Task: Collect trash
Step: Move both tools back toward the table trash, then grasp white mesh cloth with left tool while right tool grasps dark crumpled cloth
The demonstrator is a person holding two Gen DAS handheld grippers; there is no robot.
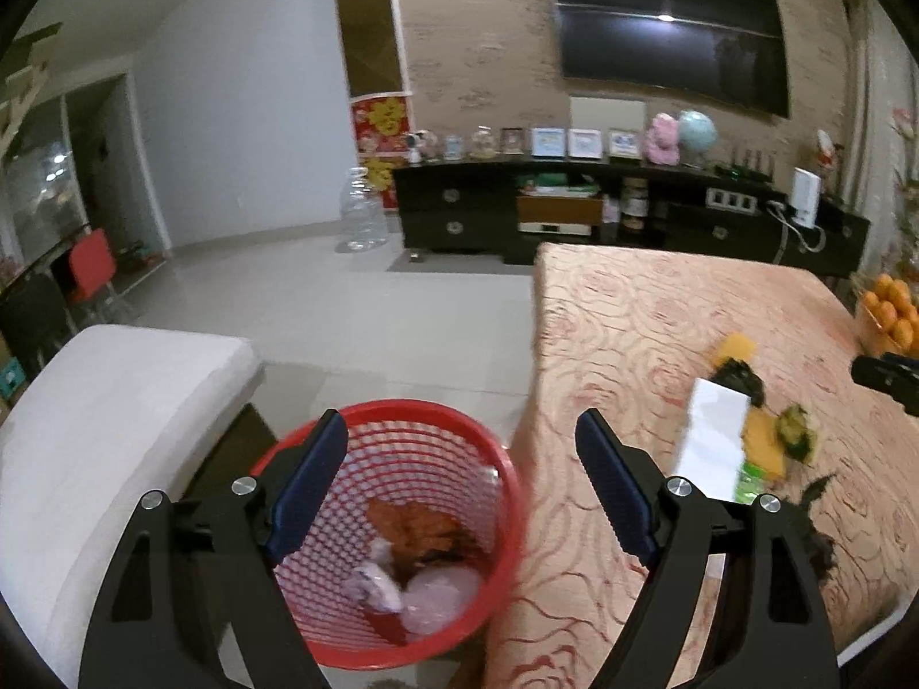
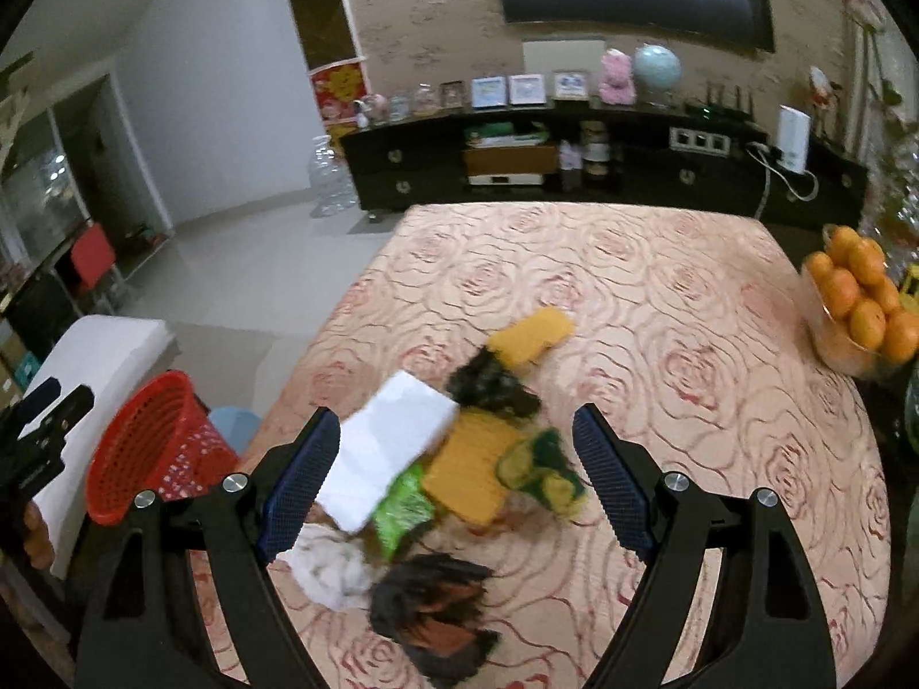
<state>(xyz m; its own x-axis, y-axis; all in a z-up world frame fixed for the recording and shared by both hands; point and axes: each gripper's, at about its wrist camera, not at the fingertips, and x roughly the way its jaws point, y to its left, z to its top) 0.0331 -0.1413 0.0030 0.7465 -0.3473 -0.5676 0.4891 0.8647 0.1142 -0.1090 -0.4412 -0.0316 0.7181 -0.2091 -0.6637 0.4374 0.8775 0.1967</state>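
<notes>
A red mesh basket (image 1: 402,459) stands on the floor beside the table, holding orange, pink and white scraps. My left gripper (image 1: 462,448) hangs open above its rim, nothing between the jaws. On the rose-patterned tablecloth (image 2: 660,344) lies a heap of trash: white paper (image 2: 390,448), orange wrappers (image 2: 471,471), a green packet (image 2: 402,508), a green-yellow wrapper (image 2: 540,468), crumpled white tissue (image 2: 330,568) and a dark wrapper (image 2: 436,603). My right gripper (image 2: 456,448) is open above that heap, touching none of it. The basket (image 2: 155,448) shows at left in the right wrist view.
A bowl of oranges (image 2: 861,310) sits at the table's right edge. A white cushioned seat (image 1: 103,430) stands left of the basket. A dark TV cabinet (image 1: 603,212) and a large clear bottle (image 1: 362,212) are across the tiled floor.
</notes>
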